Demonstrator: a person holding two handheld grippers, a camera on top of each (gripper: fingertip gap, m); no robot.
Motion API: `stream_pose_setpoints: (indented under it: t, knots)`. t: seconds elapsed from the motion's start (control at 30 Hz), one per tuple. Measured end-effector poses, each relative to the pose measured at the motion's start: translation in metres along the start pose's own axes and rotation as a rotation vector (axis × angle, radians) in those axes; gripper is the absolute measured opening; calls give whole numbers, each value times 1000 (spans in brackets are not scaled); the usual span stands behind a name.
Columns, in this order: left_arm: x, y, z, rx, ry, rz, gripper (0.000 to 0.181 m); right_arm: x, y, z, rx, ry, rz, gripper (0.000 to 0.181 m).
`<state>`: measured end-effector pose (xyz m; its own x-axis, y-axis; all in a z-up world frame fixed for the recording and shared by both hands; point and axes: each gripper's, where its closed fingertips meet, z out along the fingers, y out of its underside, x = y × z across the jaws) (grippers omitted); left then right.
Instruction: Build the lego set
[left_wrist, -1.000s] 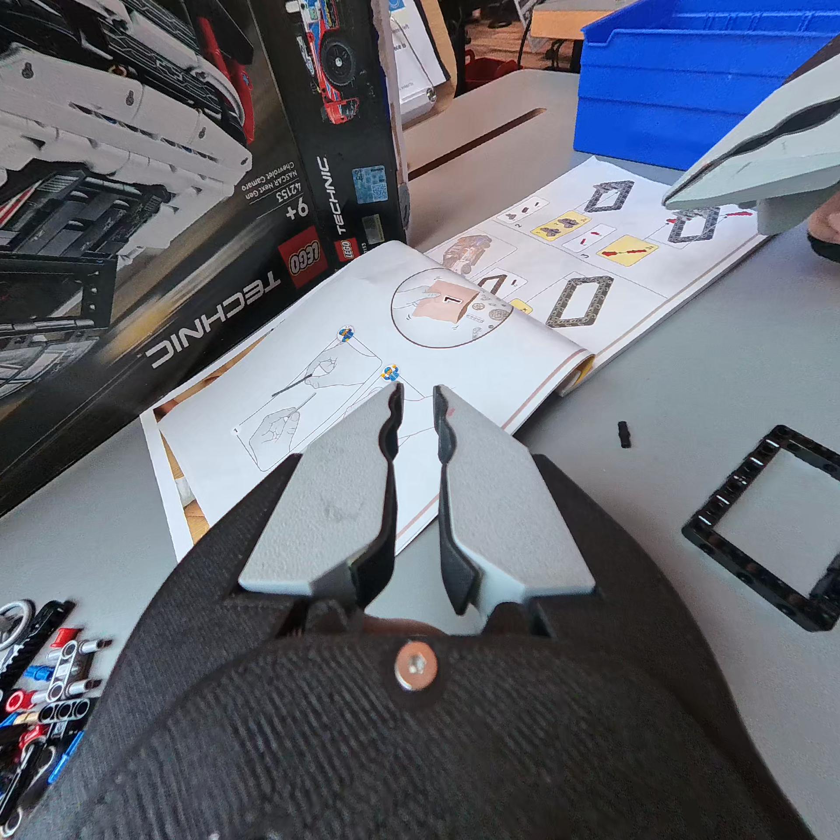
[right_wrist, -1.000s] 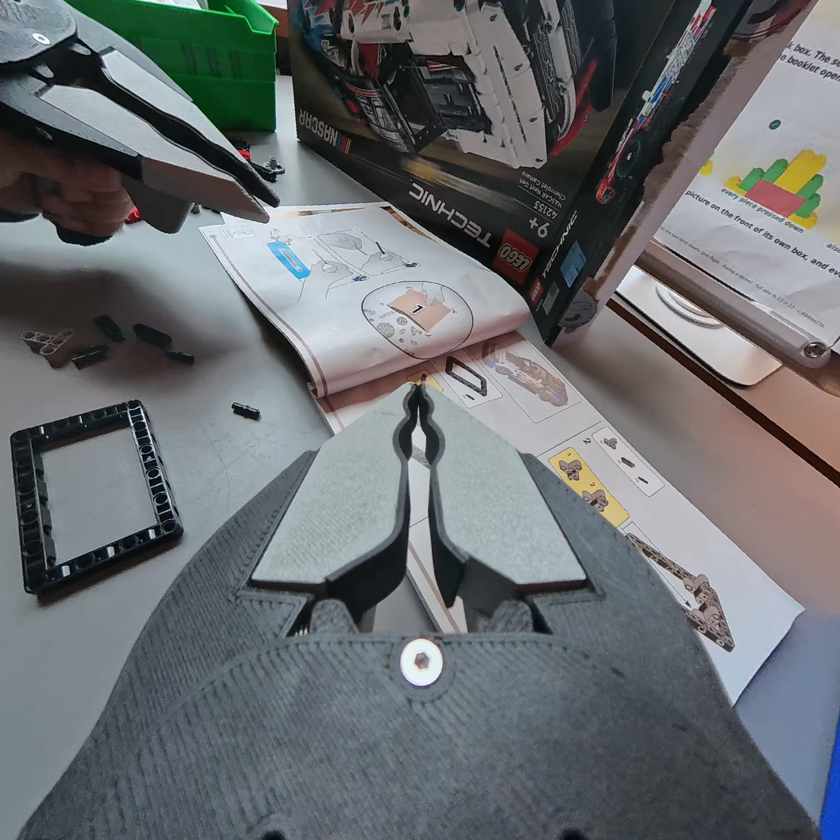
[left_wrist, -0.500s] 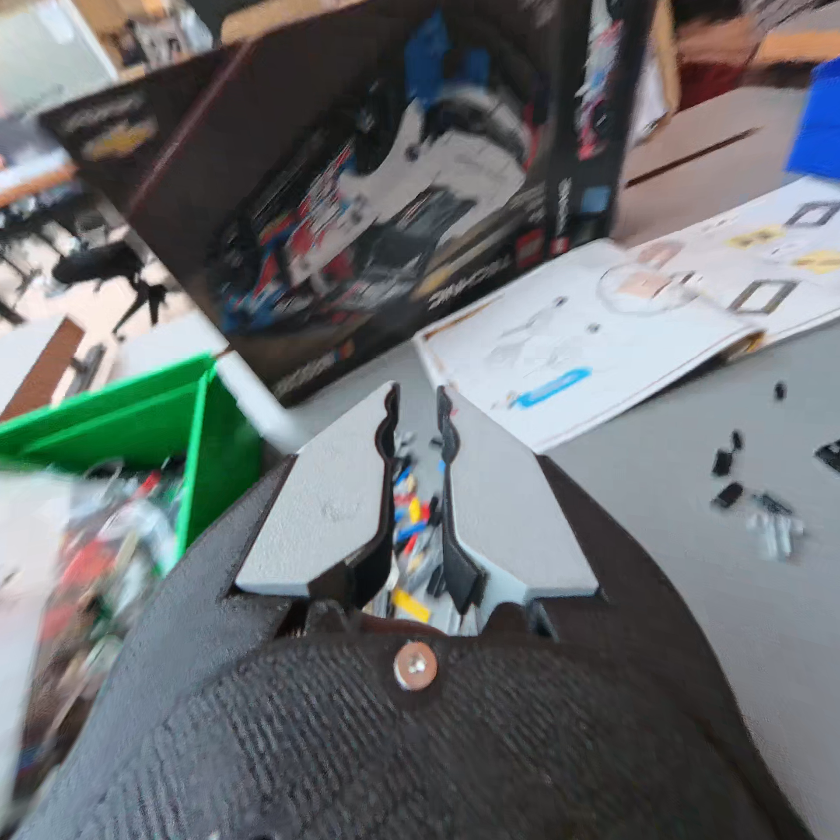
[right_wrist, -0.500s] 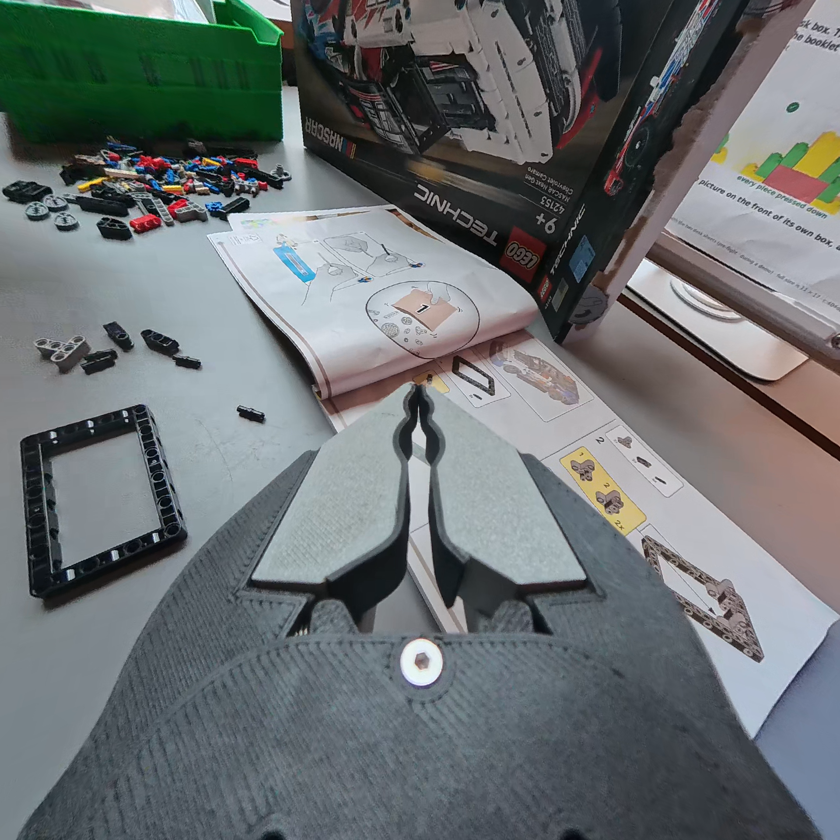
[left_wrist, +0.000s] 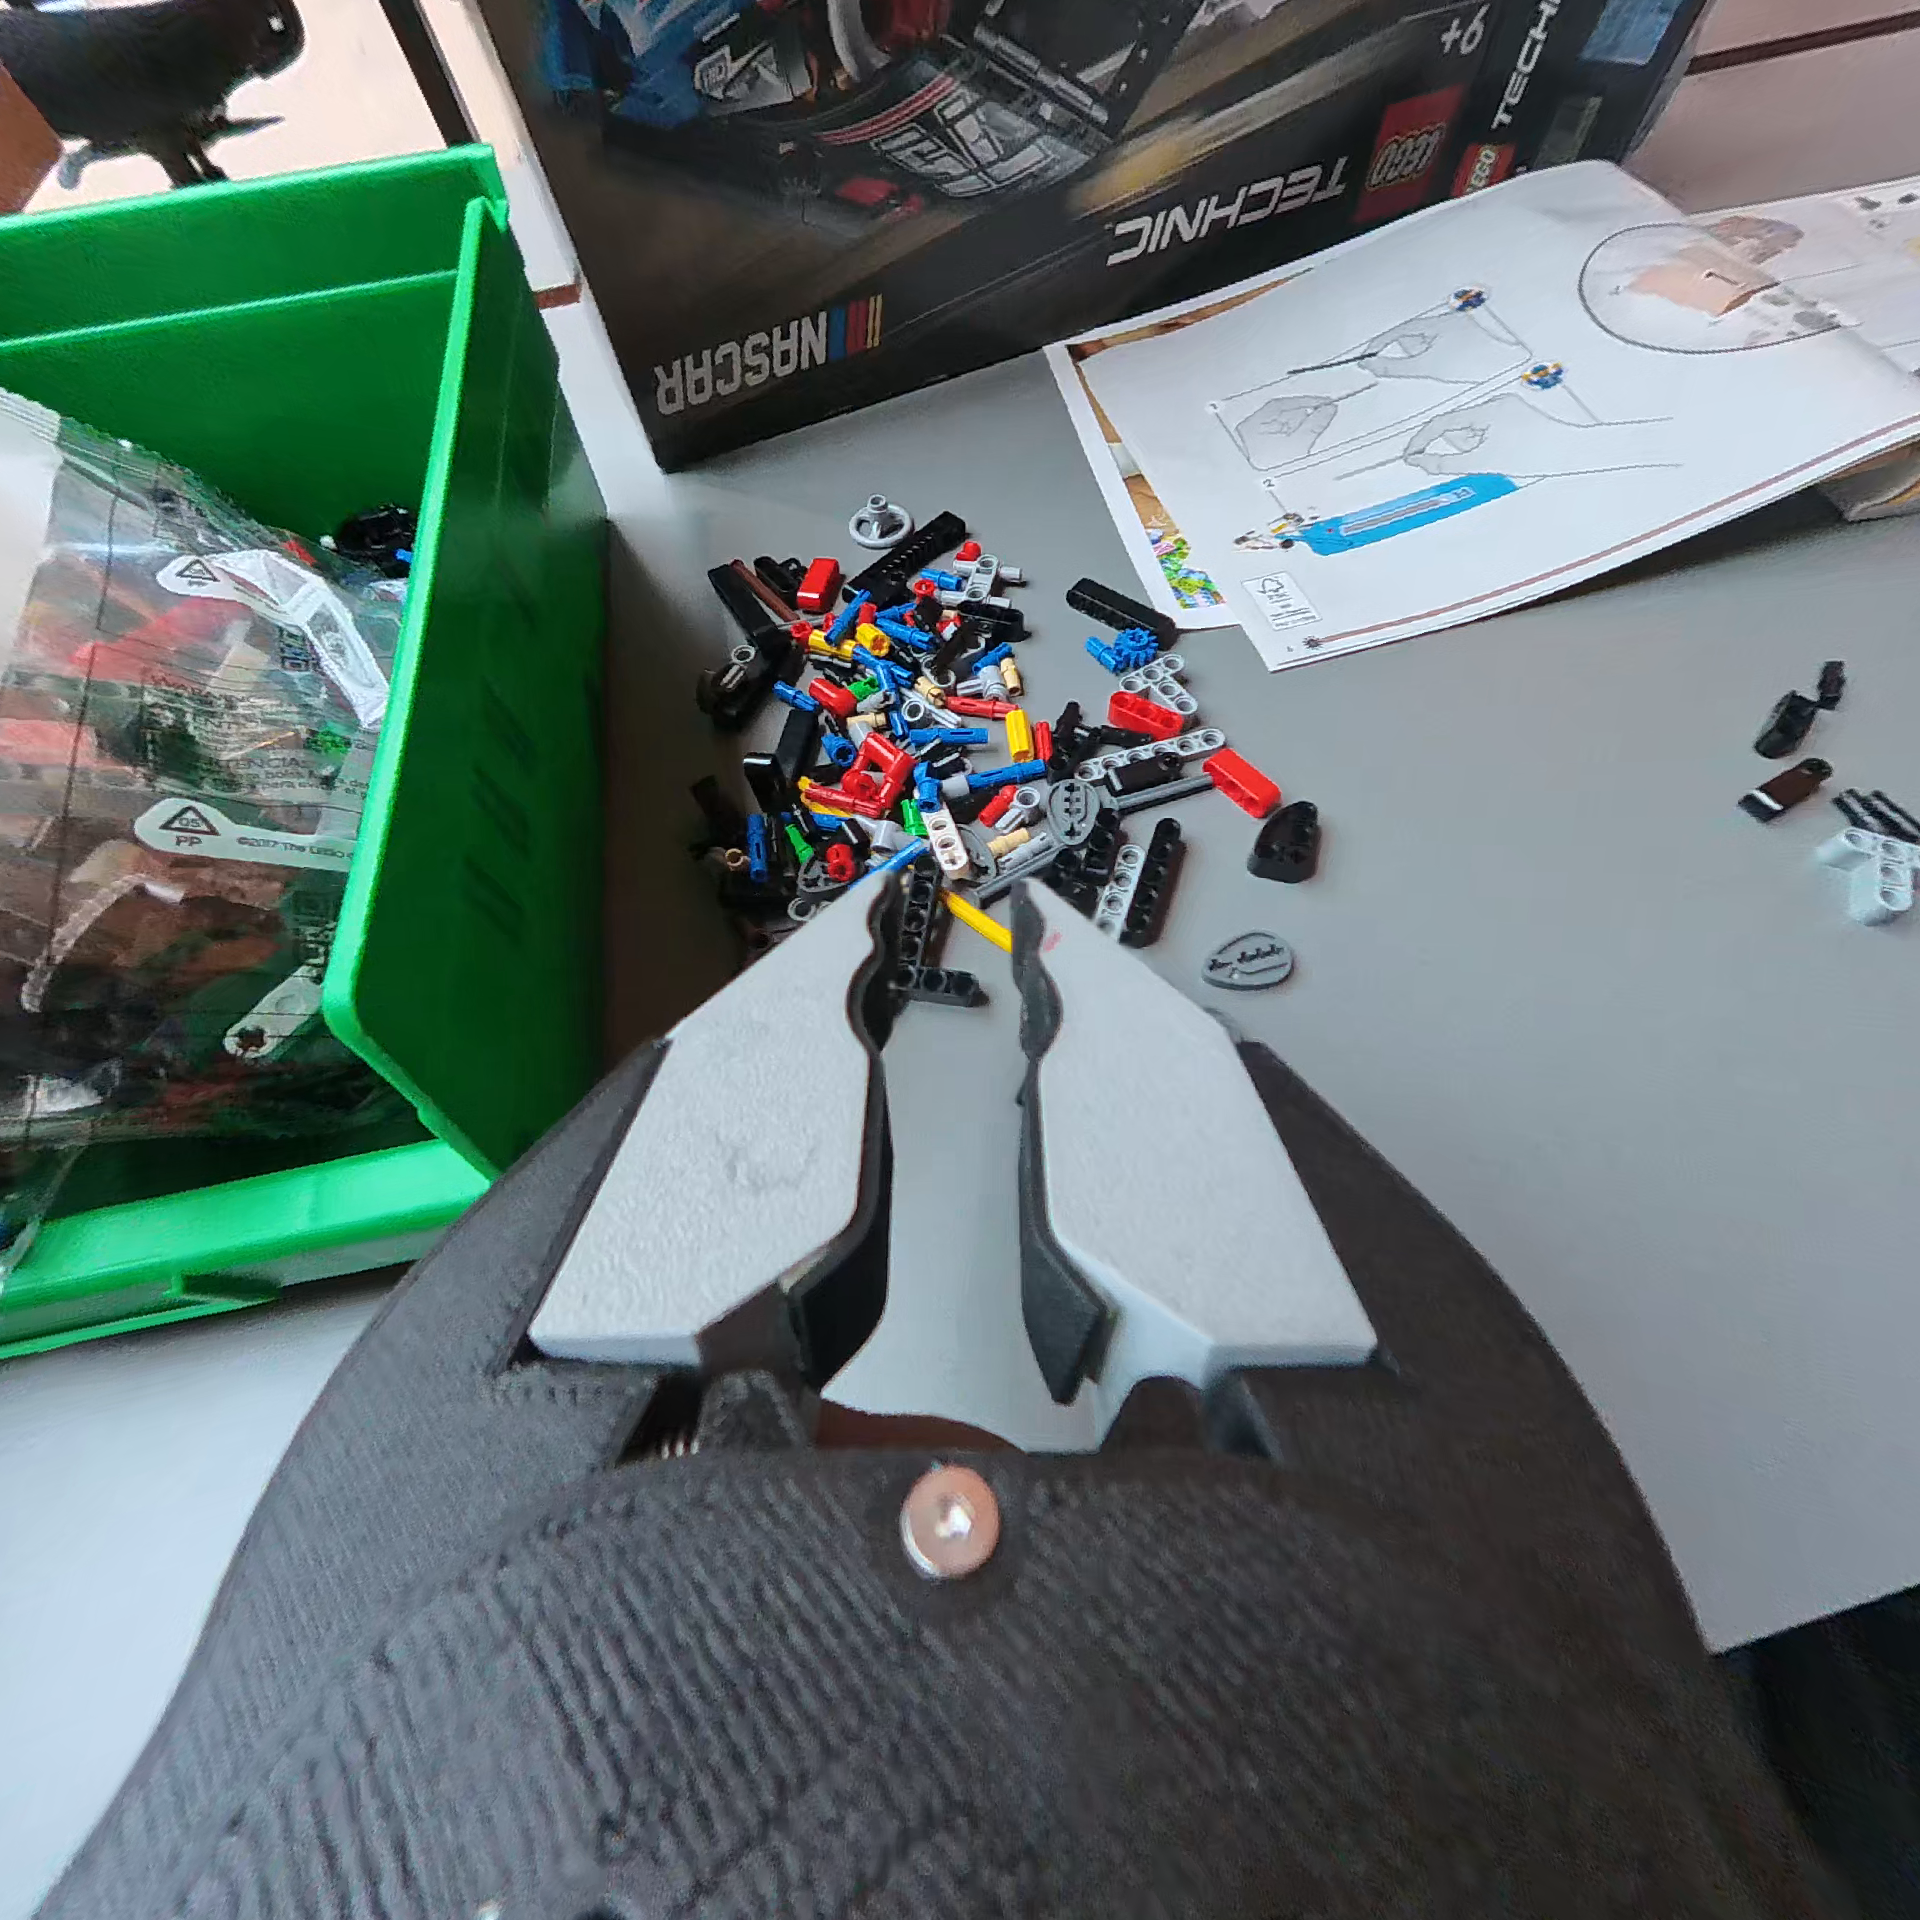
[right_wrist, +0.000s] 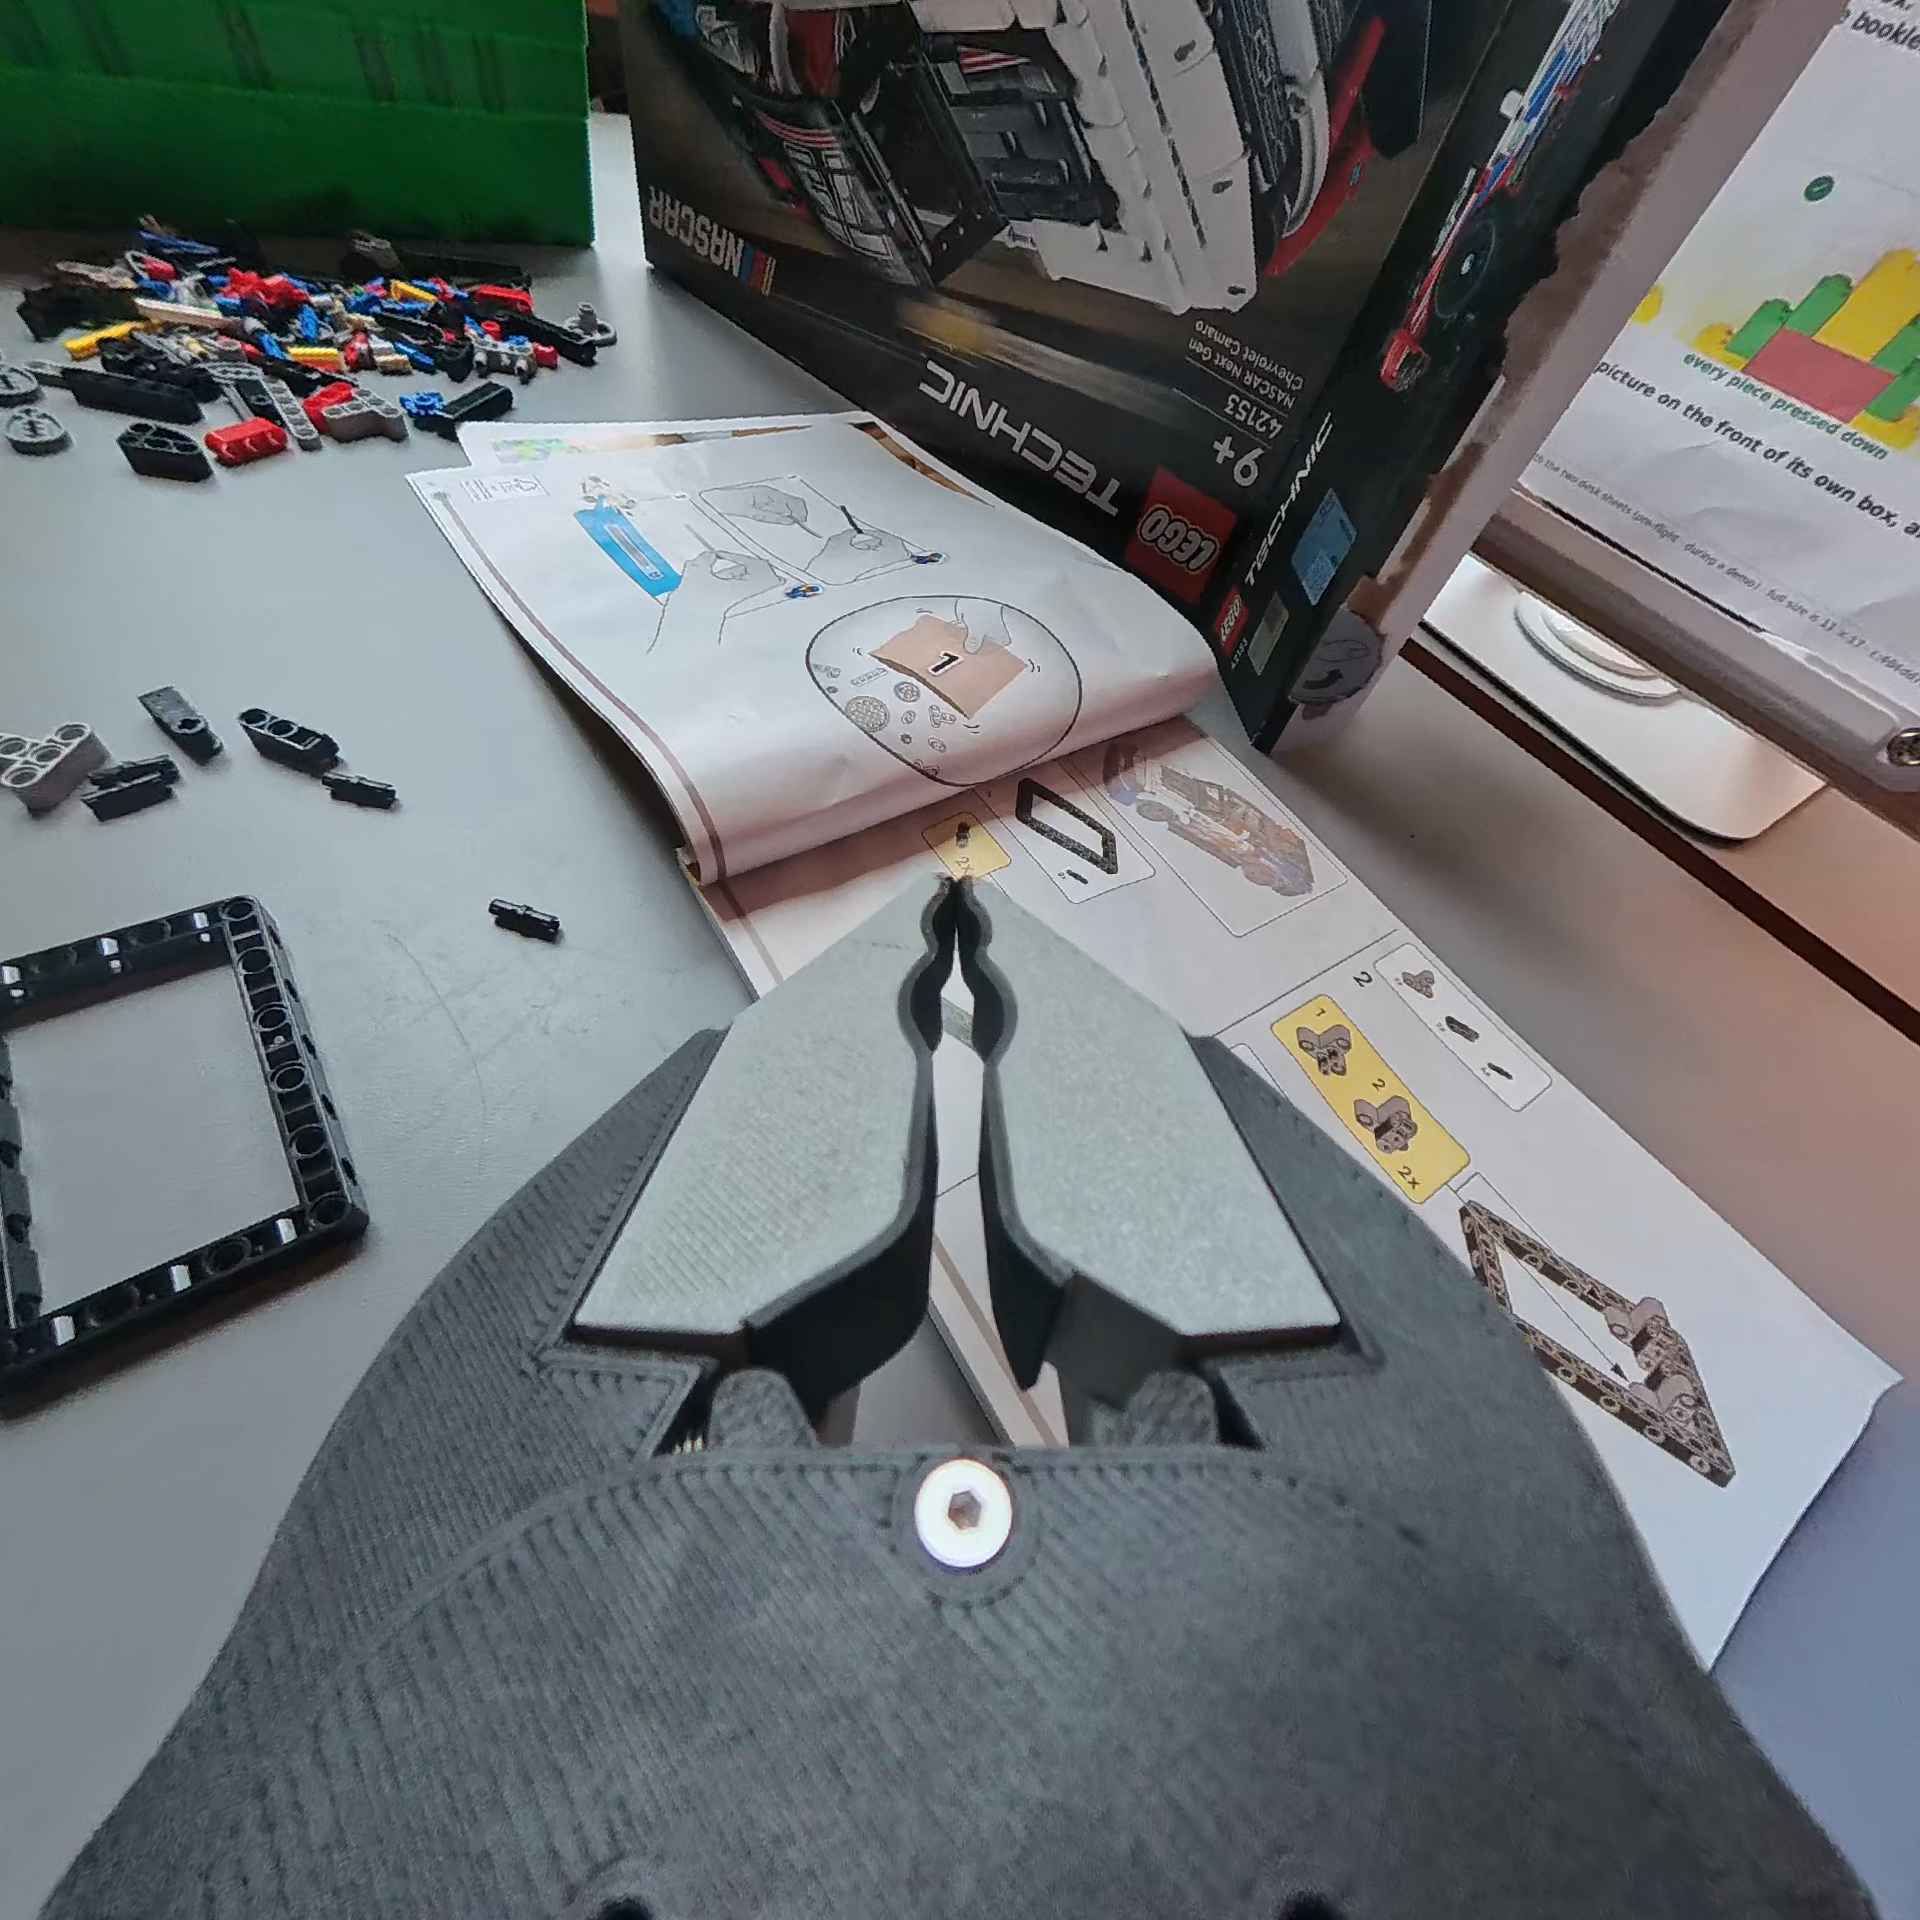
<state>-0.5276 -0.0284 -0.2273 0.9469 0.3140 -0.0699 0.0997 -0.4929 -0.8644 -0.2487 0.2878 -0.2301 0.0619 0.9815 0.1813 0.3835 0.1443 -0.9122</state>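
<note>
A pile of small coloured lego pieces (left_wrist: 935, 727) lies on the grey table beside a green bin. My left gripper (left_wrist: 951, 909) hovers over the pile's near edge, open with a narrow gap and empty. The pile also shows far left in the right wrist view (right_wrist: 281, 332). A black rectangular lego frame (right_wrist: 156, 1132) lies at the left. A short black pin (right_wrist: 525, 920) lies near it, and a few black and grey pieces (right_wrist: 156, 748) lie farther back. My right gripper (right_wrist: 958, 894) is shut and empty above the open instruction booklet (right_wrist: 831, 644).
The green bin (left_wrist: 416, 644) holds clear bags of parts (left_wrist: 177, 748). The black lego set box (right_wrist: 1039, 260) stands behind the booklet. A white stand base (right_wrist: 1621, 707) and a printed sheet (right_wrist: 1787, 343) sit at the right. A few loose pieces (left_wrist: 1839, 790) lie right of the pile. The short black pin (right_wrist: 525, 920) lies around 12 cm away from my right fingertips.
My left gripper swung left from the booklet to the coloured pile beside the green bin. The right gripper stayed shut over the booklet and moved slightly lower and closer.
</note>
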Motion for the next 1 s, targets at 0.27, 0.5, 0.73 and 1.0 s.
stream_pose_setpoints:
  t: [0.27,0.5,0.73,1.0]
  knots:
    - [4,13,5,-61,32,-17,20,-2,-2,0,7,-7,-7,0]
    - [61,-25,58,-120,282,98,28,-6,-3,1,6,-21,-21,0]
    - [73,-6,117,-423,362,279,32,-7,-8,-4,29,-16,-31,0]
    - [66,-4,122,-474,356,338,11,-11,-14,-6,46,-37,-44,0]
